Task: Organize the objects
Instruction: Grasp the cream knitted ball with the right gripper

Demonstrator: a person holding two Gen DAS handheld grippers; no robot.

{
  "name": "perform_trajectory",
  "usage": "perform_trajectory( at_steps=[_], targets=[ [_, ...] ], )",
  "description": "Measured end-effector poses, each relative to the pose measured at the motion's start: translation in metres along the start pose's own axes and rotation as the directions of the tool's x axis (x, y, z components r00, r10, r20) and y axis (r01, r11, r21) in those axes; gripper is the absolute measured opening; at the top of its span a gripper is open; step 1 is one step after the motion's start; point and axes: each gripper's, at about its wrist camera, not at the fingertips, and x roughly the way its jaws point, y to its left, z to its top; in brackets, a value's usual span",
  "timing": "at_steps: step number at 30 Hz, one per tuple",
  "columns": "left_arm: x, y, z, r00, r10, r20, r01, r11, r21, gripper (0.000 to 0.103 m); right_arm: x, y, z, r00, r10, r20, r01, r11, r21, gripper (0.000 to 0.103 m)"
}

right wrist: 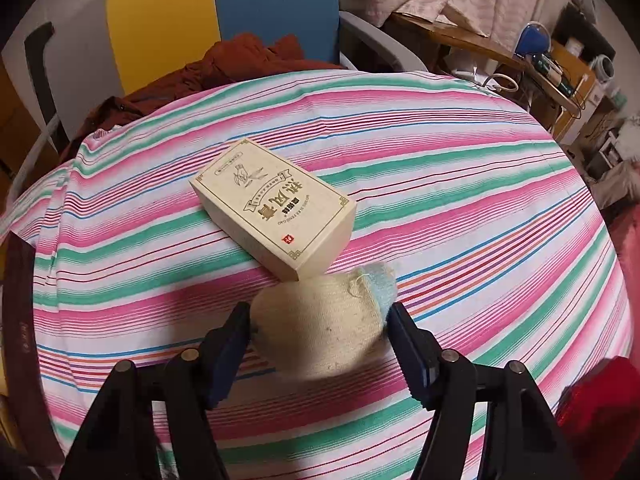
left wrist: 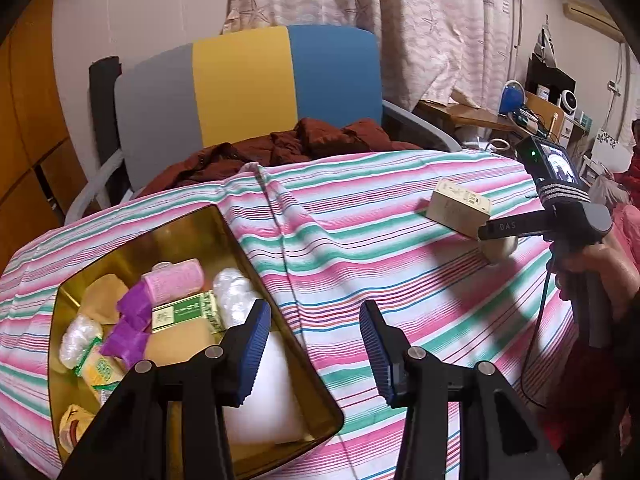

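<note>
Left gripper (left wrist: pixel 314 350): nearest in the left wrist view, blue-padded jaws spread wide with nothing between them, poised over the right-hand rim of the tin.

Gold tin tray (left wrist: pixel 280 292): on the striped cloth, at the left. Contents: white block (left wrist: pixel 260 392) nearest; green-and-white carton (left wrist: pixel 186 312); pink roll (left wrist: pixel 174 282); purple wrapped pieces (left wrist: pixel 132 326); two clear-wrapped bundles (left wrist: pixel 234 294); yellow-green packet (left wrist: pixel 100 372); tan packets, details unclear.

Right gripper (right wrist: pixel 320 340): jaws closed against either side of a rolled cream sock (right wrist: pixel 320 330) with a pale blue toe, held just above the cloth. Seen also from the left wrist view, a hand (left wrist: pixel 600 276) around its handle at the right edge.

Beige carton (right wrist: pixel 276 208): gold printed lettering, lying flat on the cloth just beyond the sock, well apart from the tin.

Striped cloth (right wrist: pixel 440 184): pink, green and white, covering the whole work surface.

Rust-brown garment (left wrist: pixel 304 140): heaped at the far edge of the cloth, on a chair.

Chair (left wrist: pixel 244 80): back panelled grey, yellow, blue.

Curtain (left wrist: pixel 360 0): pale, starfish print, behind the chair.

Cluttered wooden desk (left wrist: pixel 472 114): far right.
</note>
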Motion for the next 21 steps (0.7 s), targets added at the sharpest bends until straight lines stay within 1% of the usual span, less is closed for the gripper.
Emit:
perform_trajectory(
  at_steps=[2, 4, 6, 8, 13, 16, 19, 20, 21],
  targets=[
    [0.001, -0.003, 0.003, 1.0, -0.009, -0.002, 0.009, 1.0, 0.007, 0.047, -0.003, -0.004, -0.001, 1.0, -0.001, 0.001, 0.001, 1.0, 0.022, 0.067],
    [0.003, -0.008, 0.007, 1.0, -0.027, -0.002, 0.027, 1.0, 0.014, 0.047, -0.007, -0.011, -0.003, 1.0, -0.021, 0.004, 0.021, 0.998, 0.062, 0.067],
    [0.005, -0.012, 0.012, 0.999, -0.051, -0.006, 0.051, 0.999, 0.014, 0.047, -0.013, -0.021, -0.003, 1.0, -0.019, 0.021, 0.016, 0.993, 0.116, 0.067],
    [0.01, -0.017, 0.018, 0.997, -0.077, -0.019, 0.078, 0.997, 0.011, 0.047, -0.017, -0.03, -0.003, 0.999, -0.045, 0.032, 0.039, 0.987, 0.157, 0.067],
    [0.029, -0.035, 0.036, 0.989, -0.133, -0.067, 0.134, 0.991, -0.001, 0.047, -0.015, -0.038, -0.002, 0.997, -0.069, 0.018, 0.064, 0.978, 0.198, 0.067],
    [0.046, -0.049, 0.048, 0.982, -0.164, -0.098, 0.163, 0.987, -0.014, 0.047, -0.017, -0.047, -0.003, 0.997, -0.073, 0.017, 0.067, 0.969, 0.24, 0.067],
    [0.065, -0.064, 0.058, 0.966, -0.22, -0.138, 0.217, 0.976, -0.037, 0.047, -0.016, -0.057, -0.004, 0.998, -0.064, 0.01, 0.058, 0.959, 0.278, 0.067],
    [0.071, -0.069, 0.062, 0.961, -0.233, -0.15, 0.228, 0.973, -0.044, 0.049, -0.015, -0.059, -0.004, 0.998, -0.057, 0.007, 0.052, 0.957, 0.287, 0.067],
    [0.077, -0.076, 0.068, 0.955, -0.247, -0.163, 0.243, 0.969, -0.046, 0.053, -0.014, -0.061, -0.004, 0.999, -0.047, 0.004, 0.043, 0.954, 0.297, 0.067]
  ],
)
